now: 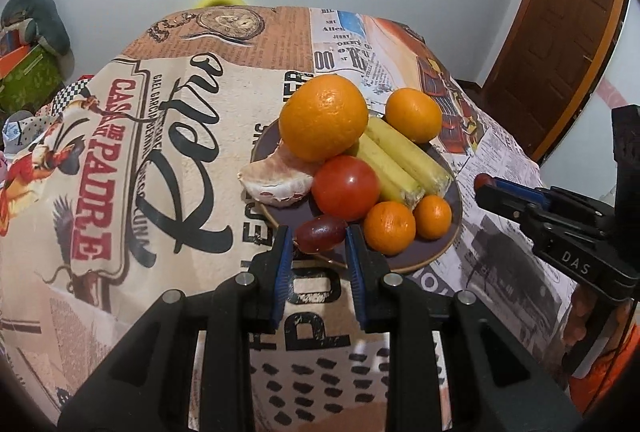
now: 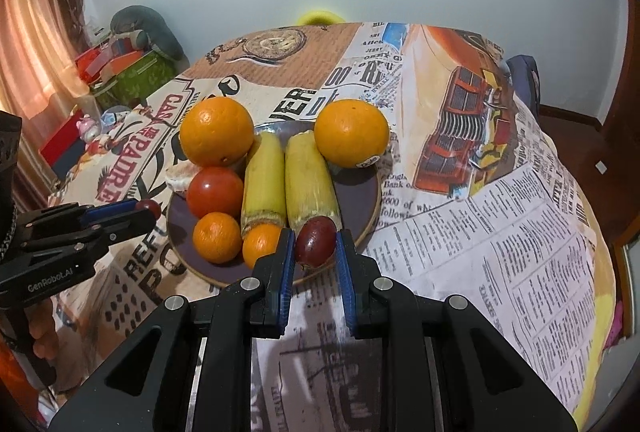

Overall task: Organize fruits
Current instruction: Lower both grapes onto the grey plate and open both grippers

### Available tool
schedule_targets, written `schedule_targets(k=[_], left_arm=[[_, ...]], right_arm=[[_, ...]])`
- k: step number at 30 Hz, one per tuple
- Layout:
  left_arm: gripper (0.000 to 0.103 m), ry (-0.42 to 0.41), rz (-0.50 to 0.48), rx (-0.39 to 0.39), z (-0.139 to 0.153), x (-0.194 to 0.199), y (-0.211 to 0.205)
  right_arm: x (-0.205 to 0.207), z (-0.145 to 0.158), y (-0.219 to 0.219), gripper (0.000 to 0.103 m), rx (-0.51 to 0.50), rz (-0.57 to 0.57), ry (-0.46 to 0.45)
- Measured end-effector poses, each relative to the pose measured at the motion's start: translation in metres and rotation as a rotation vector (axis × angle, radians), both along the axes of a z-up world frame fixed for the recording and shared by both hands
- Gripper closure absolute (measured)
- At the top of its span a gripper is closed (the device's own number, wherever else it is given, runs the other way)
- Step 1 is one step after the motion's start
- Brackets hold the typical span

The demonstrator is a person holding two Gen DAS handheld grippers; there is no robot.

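Observation:
A dark purple plate (image 1: 440,248) (image 2: 360,192) on the table holds two big oranges (image 1: 324,118) (image 2: 351,133), two bananas (image 1: 400,162) (image 2: 288,176), a red tomato (image 1: 346,188) (image 2: 215,192), two small tangerines (image 1: 389,228) (image 2: 217,237) and a peeled citrus segment (image 1: 276,182). My left gripper (image 1: 318,238) is shut on a red grape (image 1: 321,233) at the plate's near rim. My right gripper (image 2: 316,242) is shut on another red grape (image 2: 315,241) over the plate's near right rim.
The table is draped with a printed newspaper-style cloth (image 1: 160,160) (image 2: 500,232). Boxes and a grey cushion (image 2: 136,32) sit off the table's far left. A wooden door (image 1: 560,32) stands at right. The table edge lies close below both grippers.

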State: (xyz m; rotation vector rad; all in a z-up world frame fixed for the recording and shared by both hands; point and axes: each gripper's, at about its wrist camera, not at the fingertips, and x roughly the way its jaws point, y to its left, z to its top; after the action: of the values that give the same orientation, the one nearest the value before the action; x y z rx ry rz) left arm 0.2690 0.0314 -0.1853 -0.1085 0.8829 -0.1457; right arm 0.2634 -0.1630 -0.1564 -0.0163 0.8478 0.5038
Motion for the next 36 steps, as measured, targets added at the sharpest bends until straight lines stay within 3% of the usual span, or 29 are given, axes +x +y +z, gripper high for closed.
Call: schedule_targets(k=[14, 24, 30, 36], left_arm=[[0.076, 0.032, -0.017, 0.007, -0.017, 0.013, -0.007], [0.075, 0.039, -0.018, -0.015, -0.013, 0.011, -0.005], [0.075, -0.011, -0.003, -0.009, 0.012, -0.003, -0.004], [0.075, -0.121, 0.021, 0.002, 0.061, -0.033, -0.003]], right_arm=[[0.012, -0.019, 0.009, 0.084, -0.018, 0.016, 0.041], [0.012, -0.018, 0.008, 0.080, -0.018, 0.011, 0.055], [0.001, 0.003, 0.002, 0.080, -0.008, 0.001, 0.014], [-0.025, 0.046, -0.007, 0.080, 0.016, -0.016, -0.090]])
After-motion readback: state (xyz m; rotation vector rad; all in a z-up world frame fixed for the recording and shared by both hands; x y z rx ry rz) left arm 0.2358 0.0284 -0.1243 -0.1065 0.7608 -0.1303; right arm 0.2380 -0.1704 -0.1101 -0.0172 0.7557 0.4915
